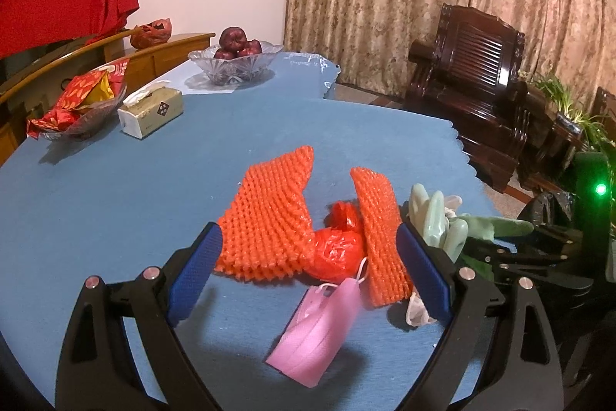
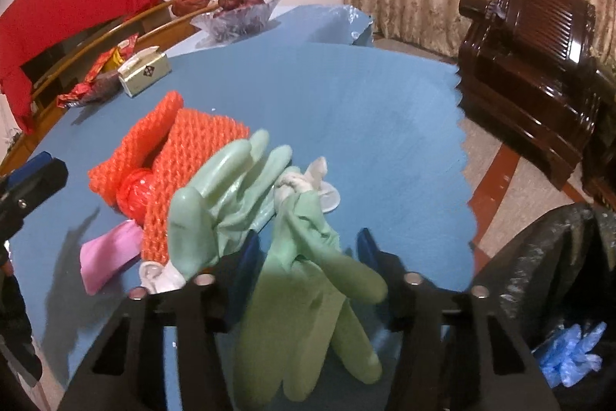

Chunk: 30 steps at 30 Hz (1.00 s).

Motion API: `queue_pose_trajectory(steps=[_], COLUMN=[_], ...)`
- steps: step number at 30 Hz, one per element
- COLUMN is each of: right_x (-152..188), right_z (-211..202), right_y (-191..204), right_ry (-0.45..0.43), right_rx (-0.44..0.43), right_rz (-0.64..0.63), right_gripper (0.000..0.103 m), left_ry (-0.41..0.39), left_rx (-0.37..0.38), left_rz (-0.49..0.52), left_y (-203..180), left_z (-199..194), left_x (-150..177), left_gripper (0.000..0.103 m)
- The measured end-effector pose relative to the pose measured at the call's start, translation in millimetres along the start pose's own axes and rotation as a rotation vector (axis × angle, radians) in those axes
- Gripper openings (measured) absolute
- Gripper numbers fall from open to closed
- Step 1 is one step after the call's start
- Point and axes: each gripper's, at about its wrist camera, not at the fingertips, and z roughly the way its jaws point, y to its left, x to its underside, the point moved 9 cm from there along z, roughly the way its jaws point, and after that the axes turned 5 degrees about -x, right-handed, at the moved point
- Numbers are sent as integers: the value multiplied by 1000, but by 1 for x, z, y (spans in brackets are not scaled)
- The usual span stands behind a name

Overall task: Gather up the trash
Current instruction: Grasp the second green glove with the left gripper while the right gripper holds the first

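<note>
Blue tablecloth (image 2: 346, 95) | right gripper (image 2: 304, 257) half-open around green gloves (image 2: 304, 280), grip uncertain | next: black bag (image 2: 539, 268) at 4 o'clock

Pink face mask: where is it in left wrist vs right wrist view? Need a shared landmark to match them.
Left wrist: pink face mask lies low centre on the blue tablecloth, between the open tongs, just below the red plastic bag.
Right wrist: the mask lies at lower left, partly hidden behind the orange foam net.
Shared landmark: the tissue box, far left on the table in both views.
</note>
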Motion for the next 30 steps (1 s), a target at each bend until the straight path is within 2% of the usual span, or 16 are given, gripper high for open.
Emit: queue_pose_trajectory(steps=[2, 5, 8, 20, 27, 30], right_x=[2, 1, -2, -9, -10, -10], right_z=[1, -4, -12, -61, -70, -72], right_y=[1, 3, 1, -23, -37, -40], right_ry=[2, -7, -25, -111, -126, -128], right_rx=[-9, -20, -32, -13, -8, -7], right_rz=[0, -8, 15, 96, 112, 116], right_gripper=[31, 20, 13, 12, 12, 12], left_ry=[5, 9, 14, 36, 53, 67], left_rx=[3, 10, 25, 118, 123, 119], left_rz=[4, 7, 11, 69, 109, 117], left_y=[-1, -4, -10, -73, -103, -108], left_z=[2, 3, 3, 6, 27, 35], left_x=[0, 2, 4, 21, 27, 29], left_gripper=[88, 86, 82, 65, 57, 50])
